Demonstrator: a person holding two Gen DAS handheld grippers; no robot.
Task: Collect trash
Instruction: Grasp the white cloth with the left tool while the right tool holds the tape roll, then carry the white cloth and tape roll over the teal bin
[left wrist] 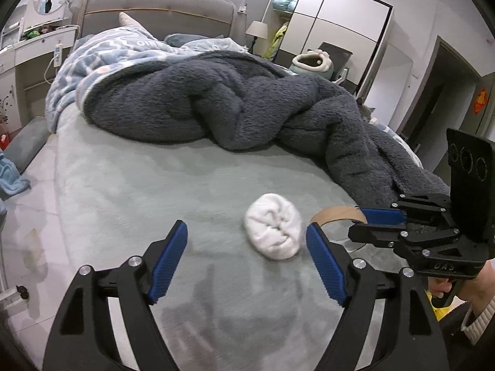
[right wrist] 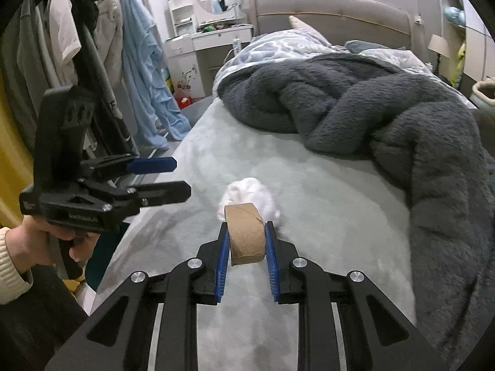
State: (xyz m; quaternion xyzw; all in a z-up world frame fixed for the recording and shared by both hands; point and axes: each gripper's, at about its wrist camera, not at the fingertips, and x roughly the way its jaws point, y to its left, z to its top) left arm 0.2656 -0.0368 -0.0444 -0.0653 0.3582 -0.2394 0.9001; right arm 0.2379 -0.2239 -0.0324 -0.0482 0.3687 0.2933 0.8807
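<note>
The right gripper (right wrist: 247,241) pinched a squashed cardboard roll (right wrist: 246,232) between its blue fingers (right wrist: 223,261) at lower centre of the right wrist view, the roll held clear of the bed (right wrist: 324,216). The same roll showed as a brown arc (left wrist: 337,215) at right of centre in the left wrist view, one blue finger of the right gripper (left wrist: 371,221) against it. The left gripper (left wrist: 247,253) stood with its fingers (left wrist: 168,261) spread wide and nothing between them, low in its own frame above the pale green bed cover (left wrist: 139,185). A crumpled white tissue wad (left wrist: 273,227) lay on the cover just beyond the left gripper's right-hand finger, and appeared directly behind the roll (right wrist: 247,196) in the right wrist view. A hand (right wrist: 34,241) in a cream cuff gripped the left gripper's handle at lower left of that view. A rumpled dark grey blanket (left wrist: 232,108) filled the middle of the bed, a blue patterned quilt (left wrist: 102,58) and padded headboard (left wrist: 154,3) behind it.
</note>
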